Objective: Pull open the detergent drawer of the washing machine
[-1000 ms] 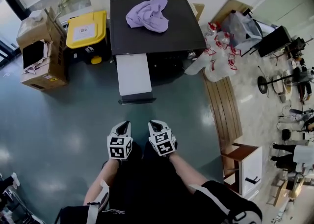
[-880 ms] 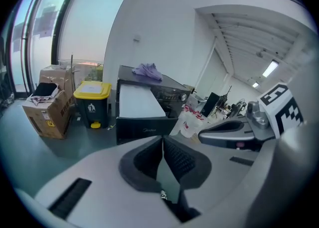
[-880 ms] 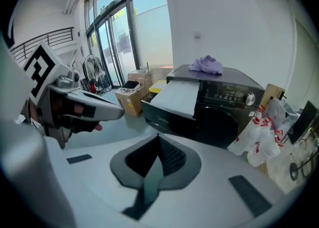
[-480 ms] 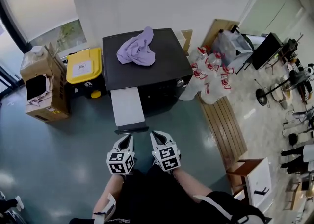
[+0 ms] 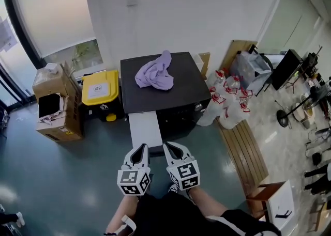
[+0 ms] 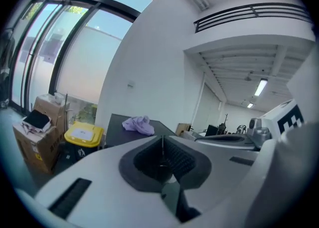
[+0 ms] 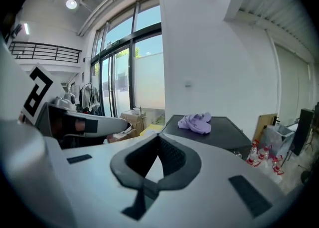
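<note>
The black washing machine (image 5: 181, 93) stands against the white wall with a purple cloth (image 5: 155, 74) lying on its top. A white flat panel (image 5: 145, 130) sticks out from its front left toward me. Side by side just short of that panel's near end are my left gripper (image 5: 140, 150) and right gripper (image 5: 174, 148), both shut with nothing between the jaws. The left gripper view looks over its shut jaws (image 6: 162, 138) at the machine (image 6: 117, 124) and cloth (image 6: 137, 123). In the right gripper view the shut jaws (image 7: 158, 138) point toward the machine (image 7: 227, 133) and cloth (image 7: 197, 122).
Left of the machine stand a yellow-lidded bin (image 5: 100, 89) and cardboard boxes (image 5: 54, 103). Several red-capped plastic bottles (image 5: 227, 103) crowd its right side, with wooden planks (image 5: 243, 147) on the floor and a small white cabinet (image 5: 274, 206) at the lower right.
Both grippers have risen together and level out, still shut and side by side. The head view has tilted up, so more wall and window show.
</note>
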The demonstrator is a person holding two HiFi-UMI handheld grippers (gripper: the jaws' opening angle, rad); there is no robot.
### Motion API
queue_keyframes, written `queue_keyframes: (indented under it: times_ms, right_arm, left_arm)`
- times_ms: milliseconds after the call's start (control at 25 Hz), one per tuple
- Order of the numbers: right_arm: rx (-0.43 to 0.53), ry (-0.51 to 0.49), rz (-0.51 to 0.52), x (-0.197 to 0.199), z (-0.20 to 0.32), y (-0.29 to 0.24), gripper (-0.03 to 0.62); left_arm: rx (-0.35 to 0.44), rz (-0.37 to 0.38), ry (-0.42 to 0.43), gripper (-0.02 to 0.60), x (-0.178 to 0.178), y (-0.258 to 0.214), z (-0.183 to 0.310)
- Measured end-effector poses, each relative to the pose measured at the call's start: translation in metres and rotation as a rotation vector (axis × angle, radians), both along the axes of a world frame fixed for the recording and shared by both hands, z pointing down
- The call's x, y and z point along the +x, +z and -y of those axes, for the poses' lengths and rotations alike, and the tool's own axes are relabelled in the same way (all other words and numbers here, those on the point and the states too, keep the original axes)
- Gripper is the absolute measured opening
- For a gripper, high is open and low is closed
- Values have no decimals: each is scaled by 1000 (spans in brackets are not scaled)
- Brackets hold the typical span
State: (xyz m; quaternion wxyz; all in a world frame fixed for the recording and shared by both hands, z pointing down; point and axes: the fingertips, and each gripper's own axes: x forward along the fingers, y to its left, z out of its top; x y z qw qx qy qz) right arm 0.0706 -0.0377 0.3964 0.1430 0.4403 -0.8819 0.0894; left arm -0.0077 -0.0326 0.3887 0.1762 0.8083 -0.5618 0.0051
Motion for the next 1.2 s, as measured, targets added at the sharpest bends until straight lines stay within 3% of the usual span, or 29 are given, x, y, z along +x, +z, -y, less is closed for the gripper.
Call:
queue_keyframes:
  times_ms: [280, 440, 640, 1200]
  right_arm:
    - [147, 29, 60, 7, 6, -76, 8]
    - [234, 33, 72, 11, 0, -107, 8]
    - [293, 21, 71, 9, -1, -119, 8]
    - [295, -4, 66, 3, -8, -122, 8]
  left_arm:
    - [201, 43, -25, 28, -15, -85, -6]
    - [293, 91, -41, 28, -18, -110, -12]
    - [305, 87, -36, 28, -15, -113, -11]
    - [313, 88, -44, 28, -16, -119, -18]
